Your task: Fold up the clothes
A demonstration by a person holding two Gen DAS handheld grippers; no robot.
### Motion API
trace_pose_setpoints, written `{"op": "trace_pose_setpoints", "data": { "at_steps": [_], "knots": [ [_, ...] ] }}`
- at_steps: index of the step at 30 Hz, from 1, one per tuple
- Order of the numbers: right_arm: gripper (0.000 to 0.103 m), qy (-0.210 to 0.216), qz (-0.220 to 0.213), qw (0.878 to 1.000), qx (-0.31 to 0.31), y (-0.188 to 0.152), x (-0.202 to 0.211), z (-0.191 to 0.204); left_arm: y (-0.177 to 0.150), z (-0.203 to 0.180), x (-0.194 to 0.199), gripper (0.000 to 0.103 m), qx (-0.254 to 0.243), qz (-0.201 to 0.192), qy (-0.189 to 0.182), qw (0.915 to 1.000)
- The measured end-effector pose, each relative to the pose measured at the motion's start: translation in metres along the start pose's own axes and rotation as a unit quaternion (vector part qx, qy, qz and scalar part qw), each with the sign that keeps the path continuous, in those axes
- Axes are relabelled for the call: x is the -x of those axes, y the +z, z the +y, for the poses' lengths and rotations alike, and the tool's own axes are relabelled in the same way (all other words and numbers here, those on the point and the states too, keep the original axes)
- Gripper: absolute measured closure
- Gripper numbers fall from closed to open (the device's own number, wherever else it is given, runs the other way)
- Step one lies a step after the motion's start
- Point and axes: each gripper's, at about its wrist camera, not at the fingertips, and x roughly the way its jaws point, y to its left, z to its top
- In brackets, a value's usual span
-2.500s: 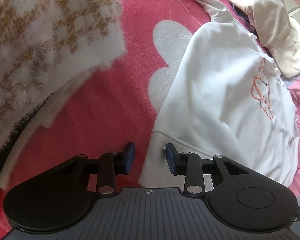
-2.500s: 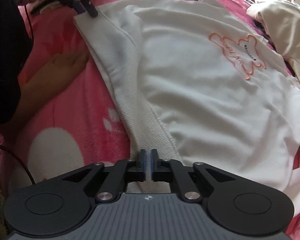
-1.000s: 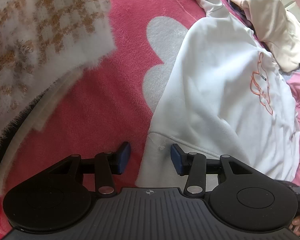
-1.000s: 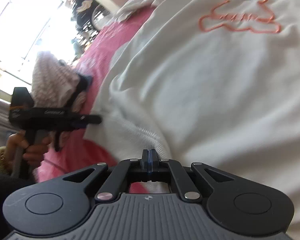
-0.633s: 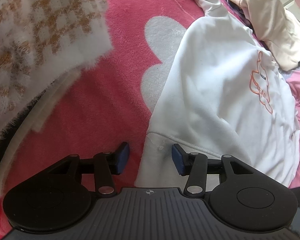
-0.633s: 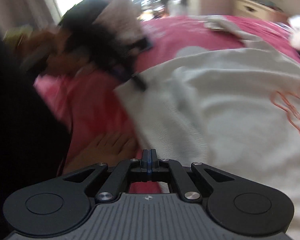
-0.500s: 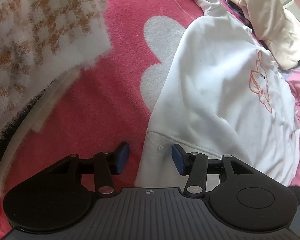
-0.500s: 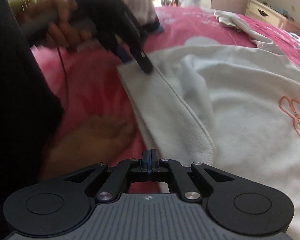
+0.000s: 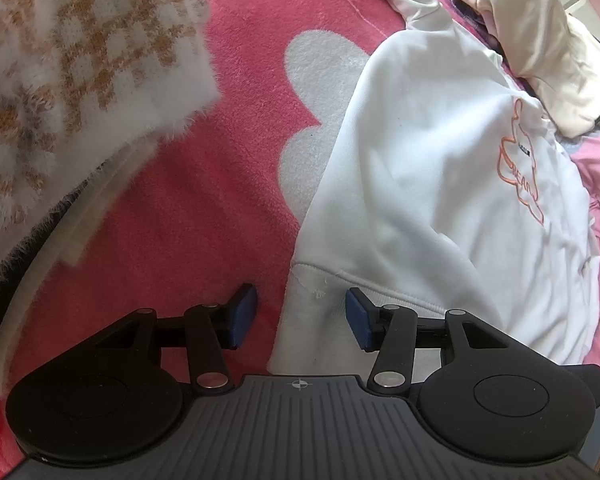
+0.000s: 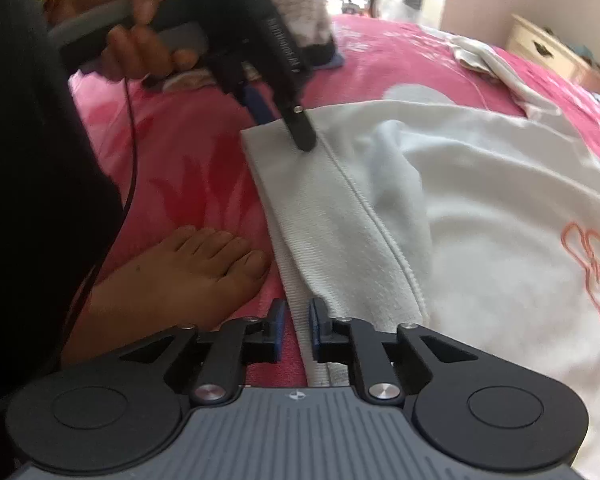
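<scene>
right tongs [image 10: 296, 330] swung round, now opening astride white sweatshirt [image 10: 480, 240] hem (left tongs [image 9: 300, 318] apart).

White sweatshirt [image 9: 440, 168], orange bear outline; pink blanket [image 9: 220, 200], white flower.

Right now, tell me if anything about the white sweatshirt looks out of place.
Two things. A bare foot rests on the pink blanket right beside the sweatshirt hem, close to the right tongs. A small frayed thread tuft sticks out of the hem seam near the left tongs.
</scene>
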Motion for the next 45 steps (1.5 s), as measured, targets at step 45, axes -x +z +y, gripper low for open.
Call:
{"op": "trace_pose_setpoints", "data": {
  "at_steps": [45],
  "knots": [
    [0.103, 0.099, -0.027, 0.947, -0.306, -0.026, 0.026, -0.013, 0.002, 0.0, -0.005, 0.051, 0.008, -0.006, -0.008, 0.9999]
  ]
}}
